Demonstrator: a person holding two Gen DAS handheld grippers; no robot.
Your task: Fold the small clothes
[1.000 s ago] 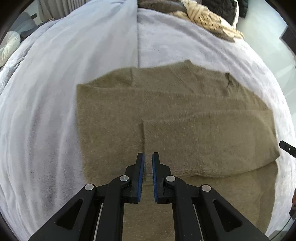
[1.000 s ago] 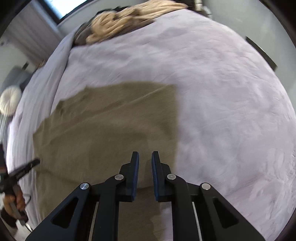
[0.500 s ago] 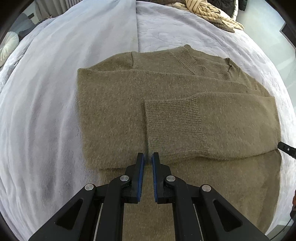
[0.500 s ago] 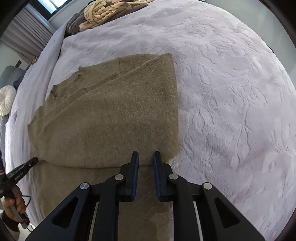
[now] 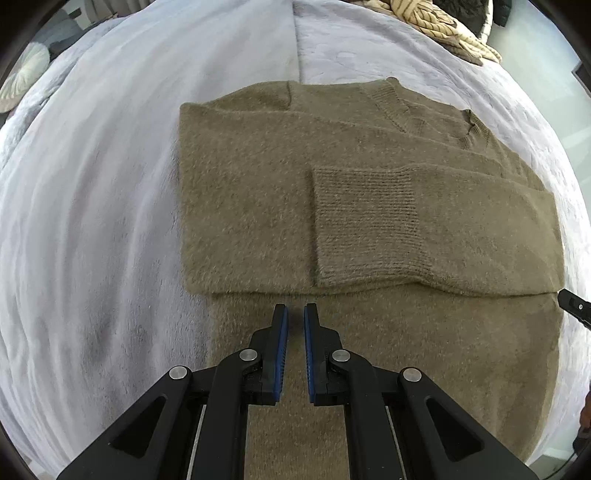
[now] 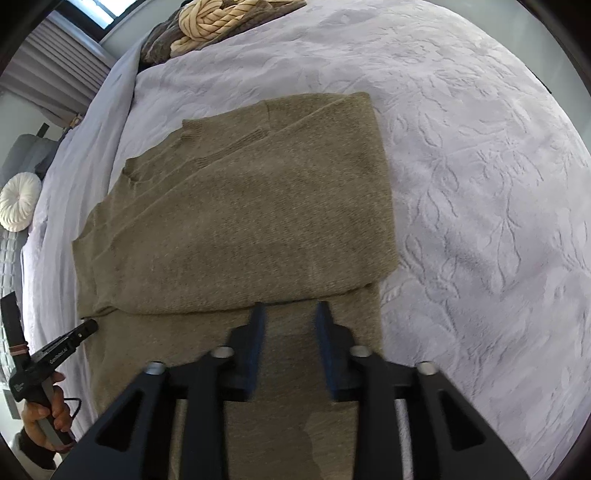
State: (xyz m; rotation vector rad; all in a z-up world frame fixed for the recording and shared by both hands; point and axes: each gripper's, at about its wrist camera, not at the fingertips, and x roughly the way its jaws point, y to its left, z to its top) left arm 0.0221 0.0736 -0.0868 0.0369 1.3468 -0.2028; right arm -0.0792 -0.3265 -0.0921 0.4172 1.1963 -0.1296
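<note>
an olive-brown knit sweater (image 5: pixel 369 206) lies flat on a pale lavender bedspread (image 5: pixel 92 221), its sleeves folded across the chest so that a ribbed cuff (image 5: pixel 365 225) rests near the middle of the body, the v-neck collar (image 5: pixel 391 99) toward the far end and the unfolded lower part of the body nearest the cameras. from the right wrist view the same sweater (image 6: pixel 240 206) reads as a squared bundle on the embossed, leaf-patterned cover (image 6: pixel 480 166), with a cream cable-knit garment (image 6: pixel 210 22) heaped at the far end of the bed. the left gripper (image 5: pixel 293 314) points steeply down over the lower part of the sweater, its blue-padded jaws closed to a narrow slit with nothing between them; a hand (image 6: pixel 44 417) holds its handle at the bed's edge. the right gripper (image 6: pixel 288 317) hangs over the lower body just short of the folded edge, its jaws having just been opening, now parted and holding nothing.
</note>
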